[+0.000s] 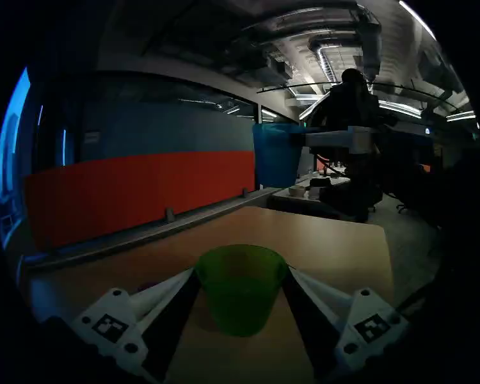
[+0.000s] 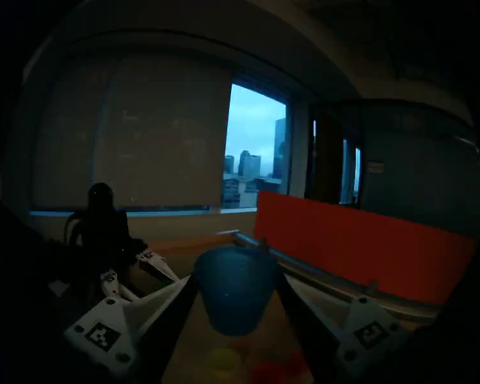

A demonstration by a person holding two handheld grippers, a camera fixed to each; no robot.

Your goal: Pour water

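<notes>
The left gripper (image 1: 241, 274) is closed on a green cup (image 1: 240, 304), snug between its fingers. The right gripper (image 2: 237, 276) squeezes a blue cup (image 2: 233, 301) the same way. Bring the cups close and tip one slowly, so nothing spills on the desk (image 1: 333, 243).

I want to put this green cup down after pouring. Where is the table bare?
The tabletop ahead of the green cup looks bare, from the red partition and its rail across to the table's far edge. It is crowded below the blue cup in the right gripper view: a yellow object and a red object lie there.
</notes>
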